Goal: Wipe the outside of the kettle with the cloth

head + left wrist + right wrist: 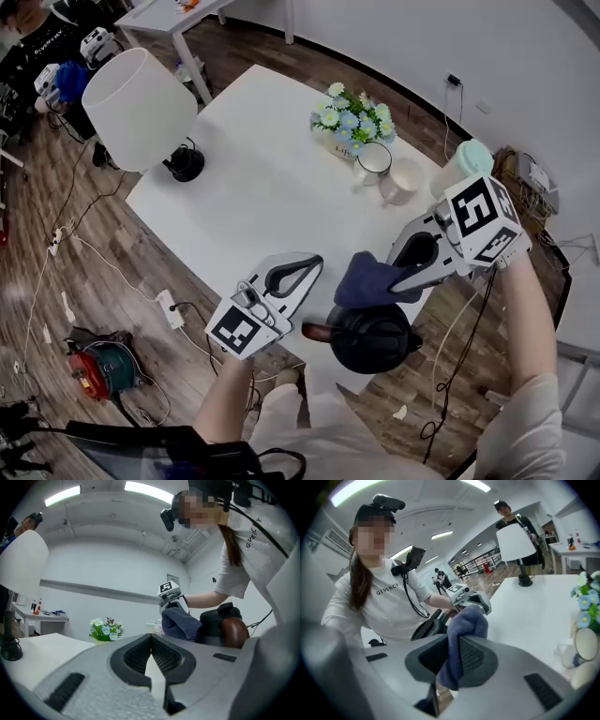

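Observation:
The black kettle (370,339) with a brown handle (317,330) stands at the near edge of the white table (262,192). A dark blue cloth (368,279) hangs just above the kettle's top, and my right gripper (401,275) is shut on it. In the right gripper view the cloth (465,625) fills the jaws and the kettle (430,627) shows behind them. My left gripper (314,265) hovers left of the kettle, apart from it, jaws shut on nothing. The left gripper view shows the kettle (214,625) and cloth (180,622) ahead on the right.
A white-shaded lamp (141,105) stands at the table's far left. A bunch of flowers (352,117), two mugs (374,160) and a mint-lidded container (464,165) sit at the far right. Cables and a power strip (169,309) lie on the wooden floor.

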The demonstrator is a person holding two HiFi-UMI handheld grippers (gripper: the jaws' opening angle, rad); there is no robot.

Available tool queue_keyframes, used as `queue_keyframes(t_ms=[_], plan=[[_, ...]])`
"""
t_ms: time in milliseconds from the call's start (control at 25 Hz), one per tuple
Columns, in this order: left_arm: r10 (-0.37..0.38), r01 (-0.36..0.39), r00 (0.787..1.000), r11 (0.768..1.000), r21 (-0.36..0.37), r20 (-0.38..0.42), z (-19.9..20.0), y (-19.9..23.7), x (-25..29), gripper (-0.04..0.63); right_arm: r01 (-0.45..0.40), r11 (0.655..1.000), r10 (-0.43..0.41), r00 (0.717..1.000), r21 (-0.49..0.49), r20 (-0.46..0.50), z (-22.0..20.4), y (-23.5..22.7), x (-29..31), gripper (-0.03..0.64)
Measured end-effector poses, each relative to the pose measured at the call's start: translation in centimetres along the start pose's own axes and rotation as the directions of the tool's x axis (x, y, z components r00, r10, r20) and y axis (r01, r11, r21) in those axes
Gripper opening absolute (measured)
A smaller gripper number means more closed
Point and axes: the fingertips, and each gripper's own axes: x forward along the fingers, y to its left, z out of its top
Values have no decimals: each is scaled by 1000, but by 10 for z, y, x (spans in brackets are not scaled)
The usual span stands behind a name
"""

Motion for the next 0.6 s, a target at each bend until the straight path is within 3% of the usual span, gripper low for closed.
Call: queue_keyframes(t_ms=[120, 320, 600], plan=[[-24, 24, 1000, 1000, -18, -6, -1, -8, -7, 8, -116, 993, 118, 987, 18, -108, 1, 0, 18, 51], [-26, 26, 1000, 999, -46, 3, -6, -15, -11, 8, -187, 980, 197, 950, 63, -243, -7, -22, 42, 51], [63, -62, 998, 995, -75, 20, -18, -3, -18, 8, -269, 952, 305, 887, 149, -348, -27, -44, 67, 51]])
